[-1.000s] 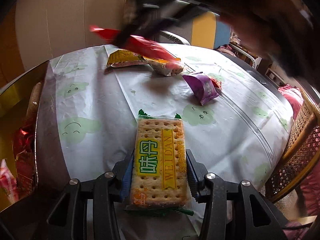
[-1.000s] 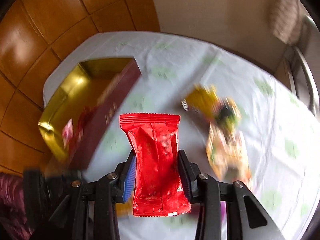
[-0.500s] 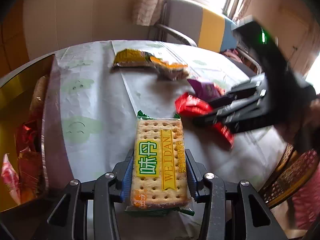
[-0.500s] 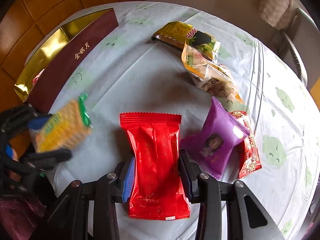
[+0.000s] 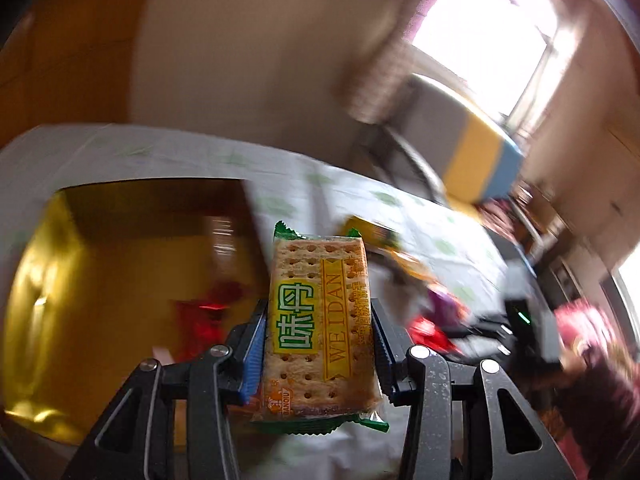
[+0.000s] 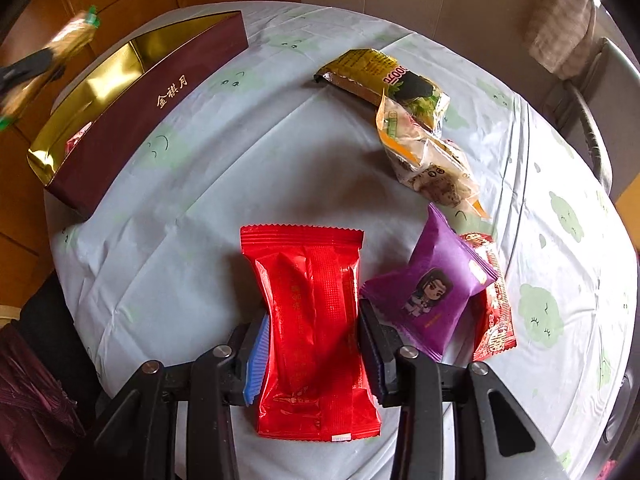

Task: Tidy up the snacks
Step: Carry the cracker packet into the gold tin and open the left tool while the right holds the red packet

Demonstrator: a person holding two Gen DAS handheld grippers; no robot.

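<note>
Since a second ago the left claw (image 5: 318, 344) has swung up off the cloth and over toward the box (image 5: 72, 280), and the right claw (image 6: 312, 340) has dropped from above the box to the loose snacks; the left view is streaked with blur.

Left to right: the box, gold inside and maroon outside, sits at the table's (image 6: 280, 160) left edge with red wrappers already in it; the left claw is clamped on the cracker pack (image 5: 320, 332), long axis running out along the fingers, its far end hanging over the box's right wall, so by my reading the box lies just ahead and to the left, and the left hand is much the nearer to it.

The right claw pinches the red pack (image 6: 314, 332) at its waist, long axis along the fingers too, low over the cloth; the box lies well apart, up and to the left.

Count: one box; one cracker pack; one red pack held; loose on the cloth one yellow bag (image 6: 380, 76), one clear bag (image 6: 432, 168), one purple pack (image 6: 432, 288), one red packet (image 6: 496, 320) partly beneath it.
</note>
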